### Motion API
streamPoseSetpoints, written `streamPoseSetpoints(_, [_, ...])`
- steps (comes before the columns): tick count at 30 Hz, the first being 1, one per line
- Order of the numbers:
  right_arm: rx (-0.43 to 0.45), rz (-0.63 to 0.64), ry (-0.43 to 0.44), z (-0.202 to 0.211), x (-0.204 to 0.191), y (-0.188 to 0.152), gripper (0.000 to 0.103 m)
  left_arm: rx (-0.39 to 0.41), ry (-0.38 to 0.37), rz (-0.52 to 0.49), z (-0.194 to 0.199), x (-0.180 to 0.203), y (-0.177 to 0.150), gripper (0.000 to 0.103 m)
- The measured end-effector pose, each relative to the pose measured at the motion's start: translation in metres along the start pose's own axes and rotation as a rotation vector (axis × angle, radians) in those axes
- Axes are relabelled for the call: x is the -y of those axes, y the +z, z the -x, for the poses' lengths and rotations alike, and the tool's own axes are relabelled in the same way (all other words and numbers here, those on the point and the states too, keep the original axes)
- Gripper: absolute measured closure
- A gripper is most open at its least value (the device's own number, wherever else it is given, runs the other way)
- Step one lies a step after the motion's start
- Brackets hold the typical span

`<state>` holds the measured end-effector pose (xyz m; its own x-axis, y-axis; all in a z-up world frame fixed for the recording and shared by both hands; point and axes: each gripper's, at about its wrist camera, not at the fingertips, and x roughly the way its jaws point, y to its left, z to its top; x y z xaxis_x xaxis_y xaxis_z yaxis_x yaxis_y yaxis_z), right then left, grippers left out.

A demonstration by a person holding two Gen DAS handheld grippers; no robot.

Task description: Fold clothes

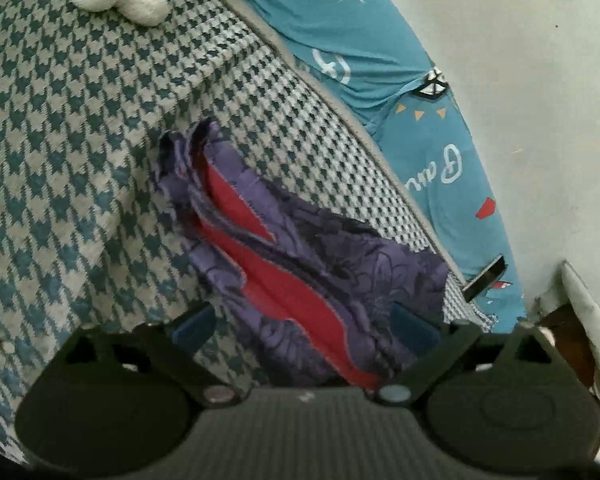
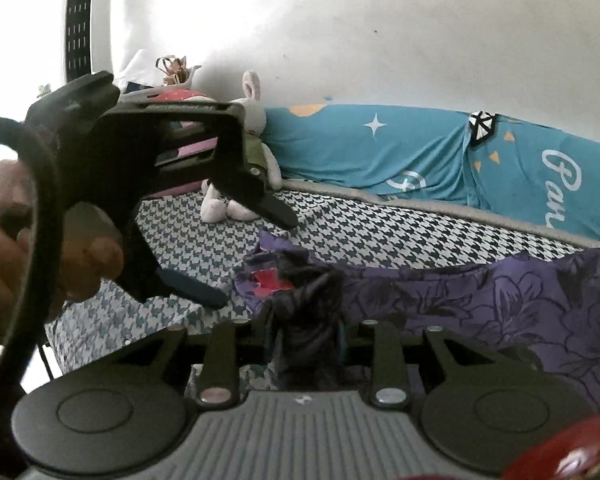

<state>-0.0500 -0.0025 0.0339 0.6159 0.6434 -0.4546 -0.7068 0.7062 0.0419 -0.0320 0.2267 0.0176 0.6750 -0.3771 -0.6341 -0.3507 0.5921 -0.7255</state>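
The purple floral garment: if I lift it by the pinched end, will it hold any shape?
Probably not. The purple floral garment lies creased and bunched, so it should droop. The right gripper pinches a thick wad, so the grip looks secure. It looks thin, likely light.

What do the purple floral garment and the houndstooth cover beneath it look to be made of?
Purple floral garment: seemingly thin woven cloth, matte, with a red lining; it crumples into soft folds and bunches between the right gripper fingers. Houndstooth cover: looks like a coarser woven textile, matte, with visible ribbed weave; the fibre cannot be told.
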Motion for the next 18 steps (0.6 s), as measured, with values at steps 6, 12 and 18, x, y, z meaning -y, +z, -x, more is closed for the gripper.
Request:
streamPoseSetpoints(6, [-0.004,0.017,0.028,0.002,-0.004,-0.002,0.081,0.013,0.040,0.022,-0.010,-0.004,0.007,0.000])
streamPoseSetpoints(12, [-0.007,0.054,0.059,0.005,-0.011,-0.006,0.084,0.041,0.075,0.038,-0.021,-0.007,0.018,0.000])
streamPoseSetpoints(18, [-0.011,0.090,0.080,0.004,-0.015,-0.006,0.085,0.040,0.096,0.019,-0.034,-0.005,0.025,0.000])
